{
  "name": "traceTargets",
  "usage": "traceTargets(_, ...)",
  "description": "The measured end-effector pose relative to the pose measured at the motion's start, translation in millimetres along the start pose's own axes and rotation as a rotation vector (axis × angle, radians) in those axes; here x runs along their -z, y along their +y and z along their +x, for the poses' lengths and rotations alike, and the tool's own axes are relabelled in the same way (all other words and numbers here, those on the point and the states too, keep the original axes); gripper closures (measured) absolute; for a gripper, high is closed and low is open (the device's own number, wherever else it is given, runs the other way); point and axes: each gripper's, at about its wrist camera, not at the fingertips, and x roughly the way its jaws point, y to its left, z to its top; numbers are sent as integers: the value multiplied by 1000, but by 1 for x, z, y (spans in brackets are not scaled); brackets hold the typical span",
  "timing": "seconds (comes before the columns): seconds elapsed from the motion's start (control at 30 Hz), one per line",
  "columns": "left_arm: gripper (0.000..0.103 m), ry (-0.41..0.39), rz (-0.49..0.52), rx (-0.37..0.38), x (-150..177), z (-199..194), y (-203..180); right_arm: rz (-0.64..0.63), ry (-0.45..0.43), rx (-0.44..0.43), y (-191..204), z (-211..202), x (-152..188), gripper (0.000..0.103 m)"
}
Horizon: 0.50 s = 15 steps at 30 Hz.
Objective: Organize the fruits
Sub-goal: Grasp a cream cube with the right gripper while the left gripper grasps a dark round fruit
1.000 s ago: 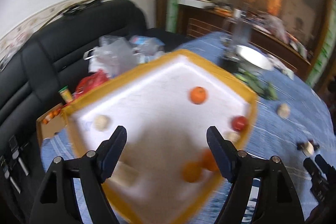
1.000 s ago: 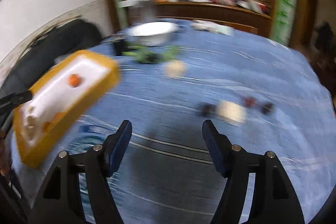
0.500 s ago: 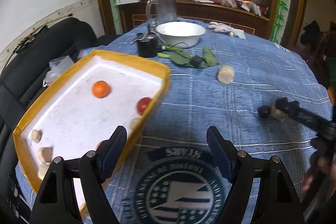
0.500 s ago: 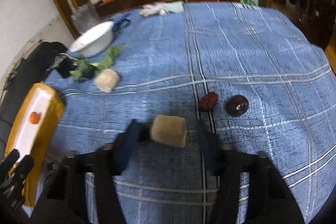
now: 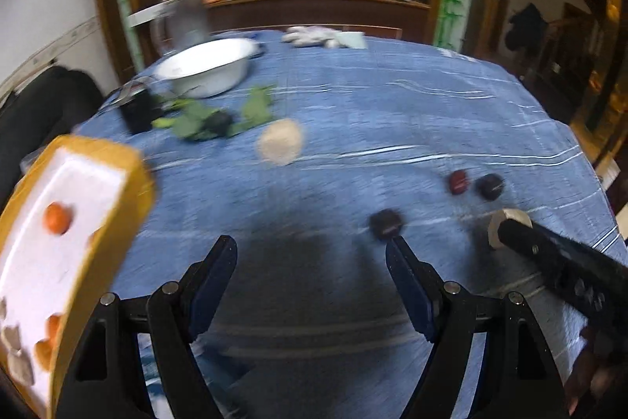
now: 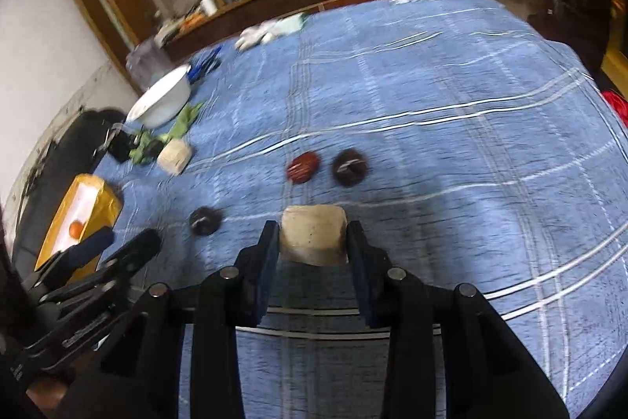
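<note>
While a blue checked cloth covers the whole worktop (image 6: 451,97), the yellow-walled white tray (image 5: 129,191) sits at its left edge, holding an orange fruit (image 5: 57,218) and other orange and pale pieces blurred near the frame edge. Farther back stands a white bowl (image 5: 208,67), with green leaves (image 5: 219,116) just in front of it.

Nearer, the right gripper (image 6: 313,238) has its jaws drawn in narrow, pressed on both sides of a tan block-shaped piece (image 6: 314,234) low over the cloth; the block's broad face runs across between the fingers. Its left jaw is spread wide on the left gripper (image 5: 312,254), with nothing between the fingers, hovering over bare cloth.

A second tan piece (image 6: 175,155) lies beside the leaves. A red fruit (image 6: 302,165) and a dark round fruit (image 6: 349,167) lie side by side just beyond the held block, nearly touching. Another dark fruit (image 6: 205,219) lies apart to their left, just ahead of the left gripper's right finger.
</note>
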Motion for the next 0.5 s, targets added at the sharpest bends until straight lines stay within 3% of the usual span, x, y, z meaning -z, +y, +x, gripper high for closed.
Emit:
traceTargets(0.2,31,5,33,26,-11,26,-33,37,-47,-31,-12,-7,-5,67)
traceTargets(0.23,40,16,35,26,-10,33,-36,37,-45,-41,-12,-7,-5,67)
traceTargets(0.27,60,33,43,8,-8,38,-37,39,-42,-49,-12,-6,-6,67)
traceTargets(0.33,77,50,48,0,-6,43,-37,38,-40,-60,-11,-6,-6,67)
traceTargets(0.37,82,55,53,14,-5,43,-37,37,-39,-64,-11,-6,-6,67)
traceTargets(0.5,83,59,46,29,-2,39,-31,29,-43,-70,-9,-8,-6,67)
